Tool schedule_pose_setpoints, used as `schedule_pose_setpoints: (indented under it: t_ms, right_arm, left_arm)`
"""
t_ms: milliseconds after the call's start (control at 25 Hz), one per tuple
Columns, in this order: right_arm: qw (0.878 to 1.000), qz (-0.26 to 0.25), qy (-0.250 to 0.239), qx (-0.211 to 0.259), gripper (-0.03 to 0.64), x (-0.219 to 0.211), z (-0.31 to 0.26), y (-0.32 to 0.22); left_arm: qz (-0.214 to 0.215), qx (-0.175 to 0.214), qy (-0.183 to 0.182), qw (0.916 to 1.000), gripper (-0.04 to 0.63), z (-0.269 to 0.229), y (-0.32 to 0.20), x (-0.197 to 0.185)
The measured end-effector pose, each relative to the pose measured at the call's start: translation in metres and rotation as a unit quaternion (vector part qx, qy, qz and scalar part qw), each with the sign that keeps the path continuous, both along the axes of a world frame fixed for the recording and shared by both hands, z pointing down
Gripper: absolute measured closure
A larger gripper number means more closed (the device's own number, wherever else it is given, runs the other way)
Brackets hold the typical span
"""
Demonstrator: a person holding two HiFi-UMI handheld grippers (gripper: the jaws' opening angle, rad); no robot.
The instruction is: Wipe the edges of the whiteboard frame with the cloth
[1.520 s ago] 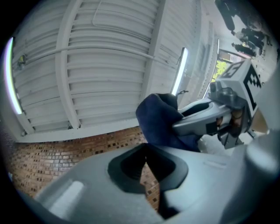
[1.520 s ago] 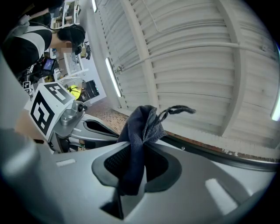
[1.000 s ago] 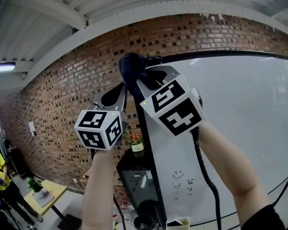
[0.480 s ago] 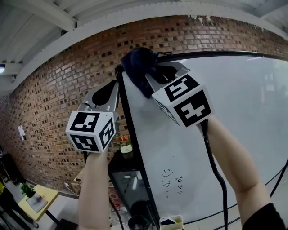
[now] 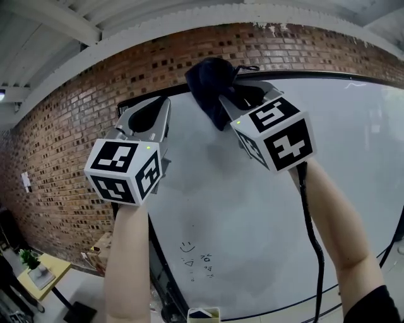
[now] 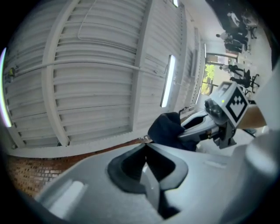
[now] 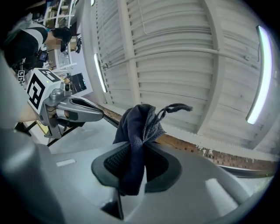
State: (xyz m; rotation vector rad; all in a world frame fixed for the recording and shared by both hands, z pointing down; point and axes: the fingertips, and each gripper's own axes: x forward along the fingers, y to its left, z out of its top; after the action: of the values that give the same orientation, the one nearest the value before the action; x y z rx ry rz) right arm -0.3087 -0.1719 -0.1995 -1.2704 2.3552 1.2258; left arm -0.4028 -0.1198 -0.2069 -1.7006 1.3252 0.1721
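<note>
A dark navy cloth [image 5: 211, 82] is clamped in my right gripper [image 5: 232, 88], which is shut on it and holds it up against the black top edge of the whiteboard frame [image 5: 328, 75]. The frame's left edge [image 5: 158, 258] runs down below. My left gripper [image 5: 146, 113] is raised just left of the cloth, near the frame's top-left corner, shut with nothing between its fingers. In the right gripper view the cloth [image 7: 139, 127] bunches out of the right gripper [image 7: 139, 146], with the left gripper [image 7: 65, 109] beyond. The left gripper view shows the shut left gripper [image 6: 145, 148] and the cloth [image 6: 168, 129].
A brick wall [image 5: 69, 145] stands behind and left of the board. Small marker doodles [image 5: 197, 255] sit low on the white surface. A black cable [image 5: 312, 240] hangs from the right gripper. A table with a plant [image 5: 35, 268] is far below left. White ceiling beams [image 5: 57, 19] run overhead.
Both grippers have moved to the right along the top of the board; the cloth has gone from the top-left corner to further along the top edge.
</note>
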Motion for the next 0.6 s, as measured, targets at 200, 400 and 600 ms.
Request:
schedule_pose_setpoints:
  t_ms: [200, 400, 600]
  right_arm:
    - [1.0, 0.015, -0.004, 0.009, 0.537, 0.061, -0.004, -0.014]
    - [0.999, 0.03, -0.007, 0.02, 0.537, 0.124, -0.007, -0.026]
    - [0.999, 0.029, 0.0, 0.037, 0.537, 0.162, -0.006, -0.037]
  left_arm:
    - [0.008, 0.01, 0.001, 0.9999, 0.592, -0.007, -0.011, 0.054]
    - [0.007, 0.007, -0.006, 0.9999, 0.592, -0.003, -0.027, 0.107]
    - [0.006, 0.02, -0.006, 0.9998, 0.592, -0.007, -0.034, 0.144]
